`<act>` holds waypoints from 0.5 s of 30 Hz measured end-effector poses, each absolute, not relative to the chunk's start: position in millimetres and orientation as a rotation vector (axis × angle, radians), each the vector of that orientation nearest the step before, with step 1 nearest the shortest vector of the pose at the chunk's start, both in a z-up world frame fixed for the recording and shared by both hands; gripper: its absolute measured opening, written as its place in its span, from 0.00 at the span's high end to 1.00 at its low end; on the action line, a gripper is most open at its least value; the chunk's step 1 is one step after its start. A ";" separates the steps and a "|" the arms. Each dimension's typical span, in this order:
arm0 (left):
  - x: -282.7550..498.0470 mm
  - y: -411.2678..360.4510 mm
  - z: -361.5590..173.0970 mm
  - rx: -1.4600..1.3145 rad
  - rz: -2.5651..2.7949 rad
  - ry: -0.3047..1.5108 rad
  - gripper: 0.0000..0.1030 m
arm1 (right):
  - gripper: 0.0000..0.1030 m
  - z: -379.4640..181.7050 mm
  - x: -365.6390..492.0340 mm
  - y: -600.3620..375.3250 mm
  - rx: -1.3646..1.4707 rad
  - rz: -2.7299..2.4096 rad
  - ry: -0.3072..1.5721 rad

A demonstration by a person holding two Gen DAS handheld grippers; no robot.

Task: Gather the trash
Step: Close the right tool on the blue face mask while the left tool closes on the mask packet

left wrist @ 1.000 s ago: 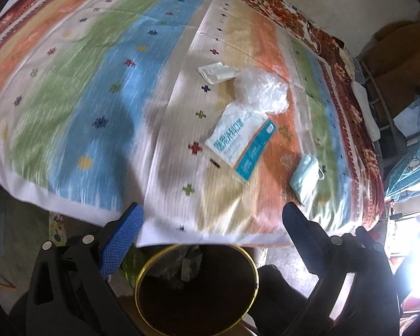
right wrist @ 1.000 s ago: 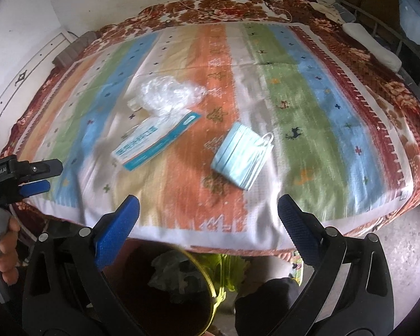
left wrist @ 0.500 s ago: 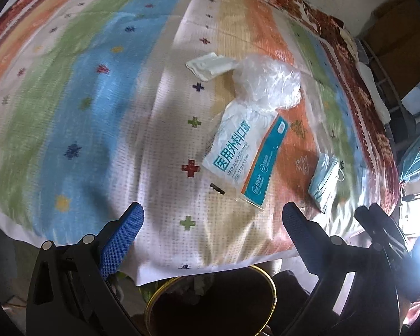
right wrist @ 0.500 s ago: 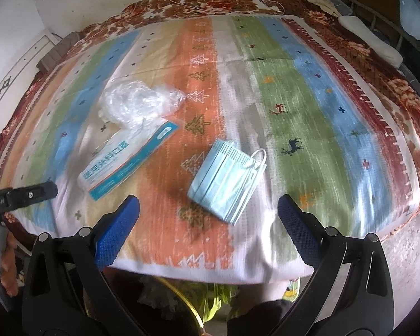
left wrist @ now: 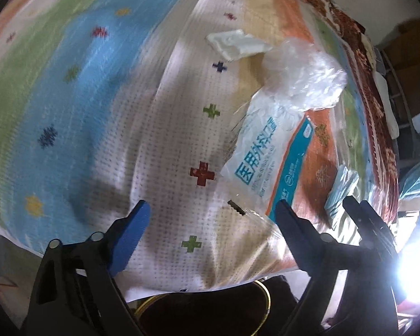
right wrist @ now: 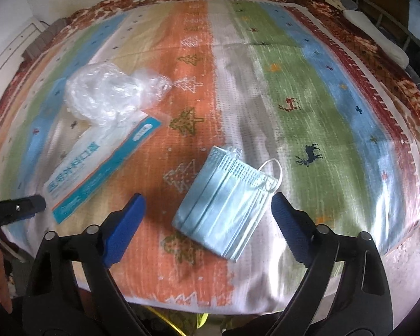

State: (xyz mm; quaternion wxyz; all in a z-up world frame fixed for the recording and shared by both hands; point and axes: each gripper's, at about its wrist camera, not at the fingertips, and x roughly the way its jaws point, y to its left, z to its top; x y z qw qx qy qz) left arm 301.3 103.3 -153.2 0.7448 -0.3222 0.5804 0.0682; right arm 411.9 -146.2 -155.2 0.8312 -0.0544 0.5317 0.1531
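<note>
closing slightly, both jaws sit nearer the masks (right wrist: 226, 204) than before.

The bedspread (right wrist: 266, 89) carries long stripes of orange, white, green, blue and cream, sprinkled with small crosses in red, green and navy, pale tree outlines on the orange, and little deer in red and navy on the green. Its border (right wrist: 378, 64) is dark red with a floral print. The stack of masks (right wrist: 226, 207) is pale blue, pleated, with white ear loops. The mask packet (left wrist: 268, 159) is white with teal lettering and a teal band. The crumpled plastic bag (right wrist: 106, 98) is clear. The small wrapper (left wrist: 238, 43) is plain white. Both grippers are black with blue pads (right wrist: 123, 224).
</note>
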 end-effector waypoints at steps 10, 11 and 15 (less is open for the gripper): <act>318.2 95.6 -155.8 -0.742 0.113 1.234 0.52 | 0.50 -184.8 428.5 -154.4 -0.076 0.283 1.217; 320.2 94.4 -155.4 -0.742 0.100 1.228 0.65 | 0.54 -186.1 427.8 -154.2 -0.083 0.283 1.220; 326.1 80.7 -146.2 -0.686 0.031 1.212 0.95 | 0.75 -184.4 424.5 -151.5 -0.112 0.292 1.218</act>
